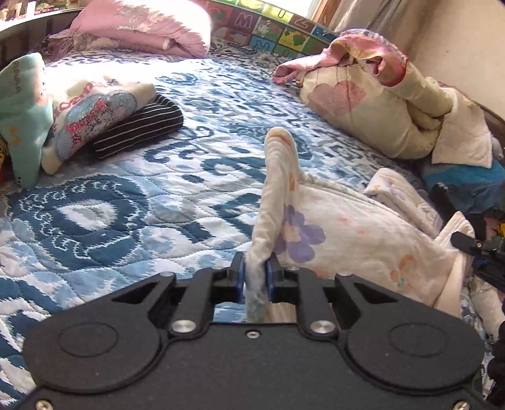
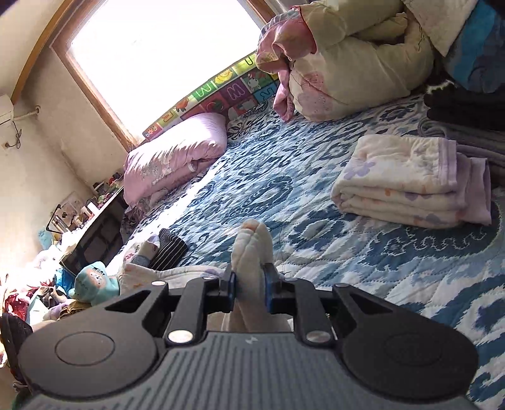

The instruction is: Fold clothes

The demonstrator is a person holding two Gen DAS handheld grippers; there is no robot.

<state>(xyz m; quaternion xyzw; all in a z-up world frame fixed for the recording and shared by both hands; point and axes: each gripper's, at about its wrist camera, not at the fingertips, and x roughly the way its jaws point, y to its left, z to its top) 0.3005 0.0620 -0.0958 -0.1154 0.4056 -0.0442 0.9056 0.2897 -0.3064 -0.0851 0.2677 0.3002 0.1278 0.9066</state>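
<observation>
A cream floral garment (image 1: 331, 227) with purple and orange flowers is lifted off the blue patterned bed quilt (image 1: 132, 195). My left gripper (image 1: 255, 277) is shut on a bunched edge of it, and a flap of cloth stands up above the pads. In the right wrist view my right gripper (image 2: 249, 284) is shut on another thick fold of the same floral garment (image 2: 252, 243). The rest of the cloth hangs below and to the left, partly hidden by the gripper body. The right gripper's black tip (image 1: 467, 243) shows at the right edge of the left wrist view.
A folded floral piece (image 2: 407, 176) lies on the quilt at right, dark folded clothes (image 2: 464, 104) behind it. A striped dark garment (image 1: 139, 129) and printed folded clothes (image 1: 88, 110) sit at left. Rolled duvets (image 1: 378, 104) and a pink pillow (image 1: 148, 25) line the far side.
</observation>
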